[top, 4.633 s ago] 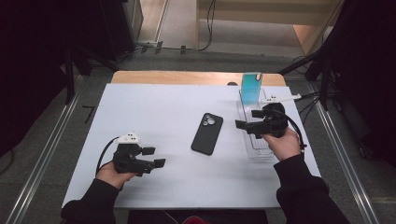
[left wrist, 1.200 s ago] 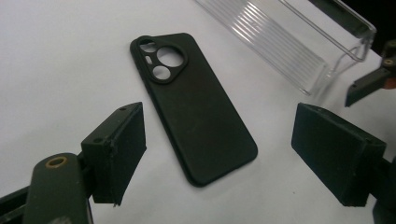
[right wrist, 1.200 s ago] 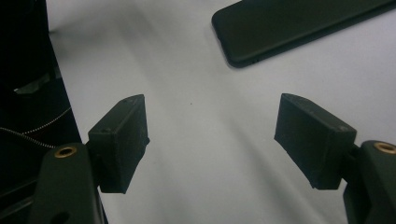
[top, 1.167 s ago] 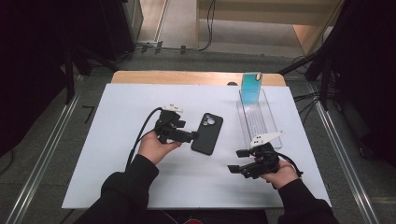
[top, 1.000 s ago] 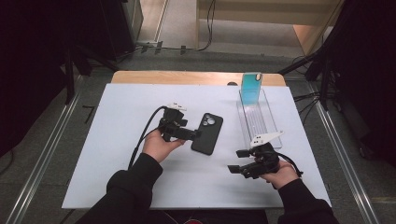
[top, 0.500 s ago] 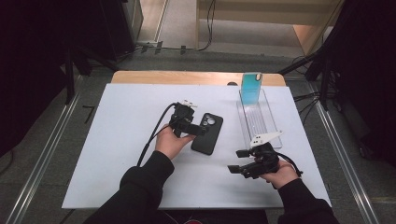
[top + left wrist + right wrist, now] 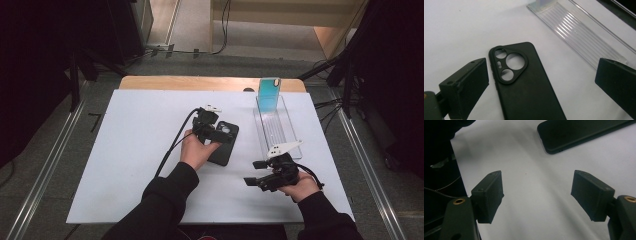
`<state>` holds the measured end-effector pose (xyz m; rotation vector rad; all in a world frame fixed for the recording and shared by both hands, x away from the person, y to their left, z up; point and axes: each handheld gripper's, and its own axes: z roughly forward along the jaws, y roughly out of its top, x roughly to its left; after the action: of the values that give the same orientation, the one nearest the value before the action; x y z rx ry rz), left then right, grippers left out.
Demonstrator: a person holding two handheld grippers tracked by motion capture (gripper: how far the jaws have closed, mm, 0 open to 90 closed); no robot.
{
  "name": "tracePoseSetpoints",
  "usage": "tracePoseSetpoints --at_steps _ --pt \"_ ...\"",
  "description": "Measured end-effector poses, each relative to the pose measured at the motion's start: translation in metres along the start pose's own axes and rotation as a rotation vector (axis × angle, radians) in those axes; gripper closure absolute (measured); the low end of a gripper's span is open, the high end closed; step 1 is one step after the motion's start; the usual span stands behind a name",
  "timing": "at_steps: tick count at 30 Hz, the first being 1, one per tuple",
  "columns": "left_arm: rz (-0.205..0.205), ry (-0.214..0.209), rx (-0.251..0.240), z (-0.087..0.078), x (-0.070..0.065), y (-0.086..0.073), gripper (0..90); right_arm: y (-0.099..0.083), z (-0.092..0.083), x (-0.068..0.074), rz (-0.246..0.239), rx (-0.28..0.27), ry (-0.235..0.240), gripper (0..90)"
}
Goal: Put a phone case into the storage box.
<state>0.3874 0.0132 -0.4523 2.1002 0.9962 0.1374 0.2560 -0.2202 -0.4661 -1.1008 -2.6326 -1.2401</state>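
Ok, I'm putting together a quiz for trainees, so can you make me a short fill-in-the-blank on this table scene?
1. The phone case lying on the table is ____ in colour.
2. The left hand-held gripper has its jaws ____ on either side of the case.
3. The clear rack holds one upright ____ case at its far end.
4. The right hand-held gripper has ____ between its jaws.

Missing words: black; open; blue; nothing

High view looks down from above; 2 close gripper views skim the table [image 7: 125, 165], sharing the phone case [image 7: 529, 85].
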Motion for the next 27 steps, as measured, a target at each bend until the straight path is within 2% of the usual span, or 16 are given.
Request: tracePoseSetpoints --at_steps 3,5,12,17,21,27 --pt "-0.003 0.028 0.025 0.004 -0.001 -0.001 0.0 0.000 0.000 0.000 0.000 0.000 0.000 23.7" --pt "0.000 0.056 0.022 0.006 -0.002 -0.001 1.6 0.000 0.000 0.000 -0.001 0.000 0.000 23.6" --pt "-0.002 0.091 0.035 0.015 -0.005 -0.005 1.6 0.000 0.000 0.000 -0.002 0.005 0.001 23.7" --pt "0.003 0.093 0.046 0.019 -0.006 -0.007 1.6 0.000 0.000 0.000 -0.001 0.003 -0.001 23.7" --pt "-0.014 0.093 0.035 0.021 -0.005 -0.011 1.6 0.000 0.000 0.000 0.001 0.004 -0.001 23.6" --pt "-0.018 0.101 0.060 0.027 -0.003 -0.018 1.7 0.000 0.000 0.000 0.000 0.004 -0.001 23.6"
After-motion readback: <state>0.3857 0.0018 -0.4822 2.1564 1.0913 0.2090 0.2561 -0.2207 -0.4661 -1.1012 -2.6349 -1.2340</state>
